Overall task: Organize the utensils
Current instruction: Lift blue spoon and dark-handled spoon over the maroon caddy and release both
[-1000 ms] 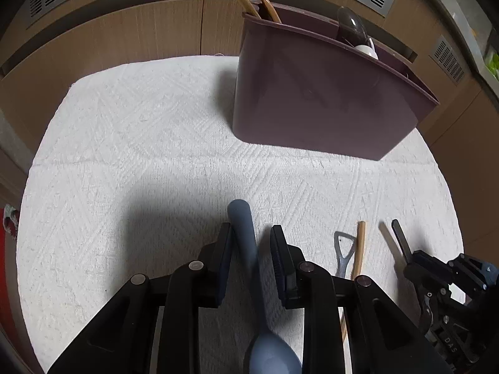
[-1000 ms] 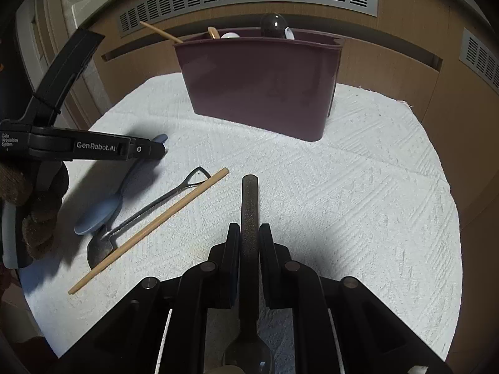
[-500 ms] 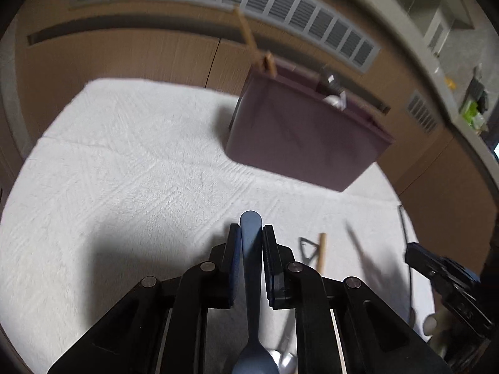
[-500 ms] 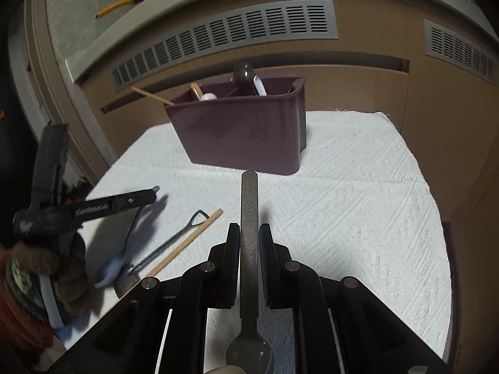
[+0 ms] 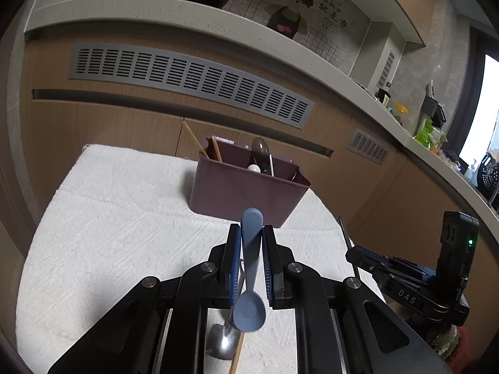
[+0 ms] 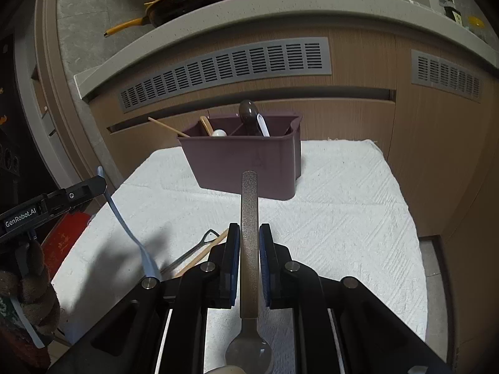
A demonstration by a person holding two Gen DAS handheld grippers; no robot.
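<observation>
Both grippers carry spoons above the white-towelled bench.
Left gripper fingers clench the blue plastic spoon; right gripper fingers clench the grey metal spoon; maroon plastic utensil caddy stands ahead.

A dusty-blue spoon sits low centre between black grippers with blue pads. A maroon caddy stands mid-frame on a white cloth with a woven chevron pattern. Upper frame: tan wood-grain cabinets, grey slotted vents.
</observation>
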